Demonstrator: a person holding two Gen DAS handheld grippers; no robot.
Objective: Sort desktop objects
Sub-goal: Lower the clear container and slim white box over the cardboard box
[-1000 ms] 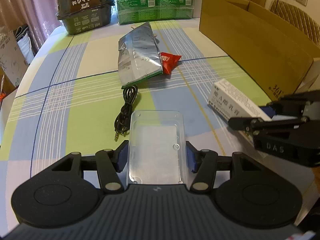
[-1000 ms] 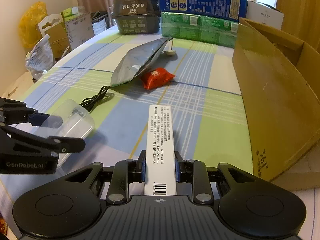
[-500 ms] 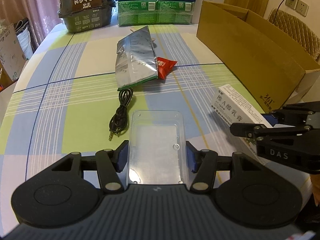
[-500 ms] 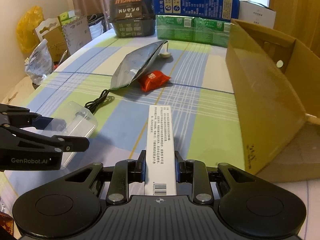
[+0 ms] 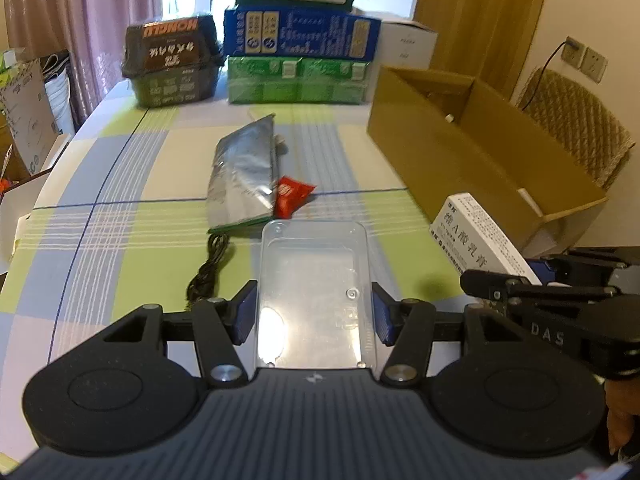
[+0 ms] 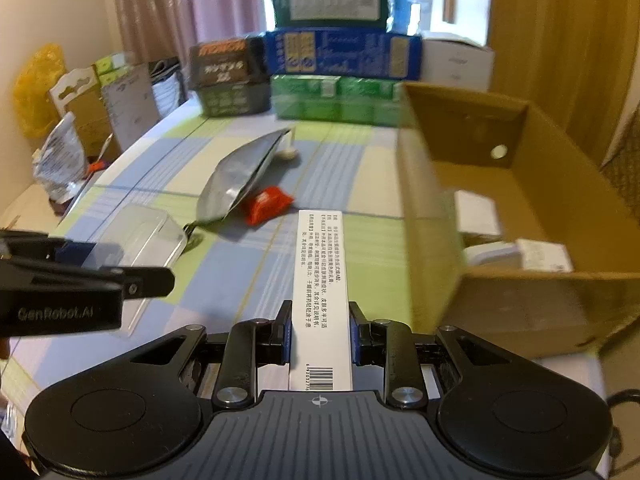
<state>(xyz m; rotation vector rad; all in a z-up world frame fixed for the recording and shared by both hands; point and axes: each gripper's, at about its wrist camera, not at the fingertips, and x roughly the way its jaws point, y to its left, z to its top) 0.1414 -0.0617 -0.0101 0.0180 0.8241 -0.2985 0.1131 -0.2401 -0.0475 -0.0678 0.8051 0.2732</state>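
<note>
My left gripper (image 5: pixel 314 314) is shut on a clear plastic box (image 5: pixel 314 288), held above the checked tablecloth. My right gripper (image 6: pixel 320 330) is shut on a long white carton (image 6: pixel 320 280) with printed text and a barcode. In the left wrist view the white carton (image 5: pixel 480 240) and the right gripper (image 5: pixel 560 300) appear at the right, near the open cardboard box (image 5: pixel 480 160). In the right wrist view the clear plastic box (image 6: pixel 140 236) and the left gripper (image 6: pixel 80 284) sit at the left. The cardboard box (image 6: pixel 500 208) holds a few white items.
On the cloth lie a silver foil bag (image 5: pixel 244 184), a red snack packet (image 5: pixel 292 196) and a coiled black cable (image 5: pixel 208 272). Stacked green and blue cartons (image 5: pixel 296 60) and a dark boxed pack (image 5: pixel 172 64) stand at the far edge.
Both grippers have risen with their loads, so the views look higher and further over the table. The cardboard box's inside has come into sight in the right wrist view.
</note>
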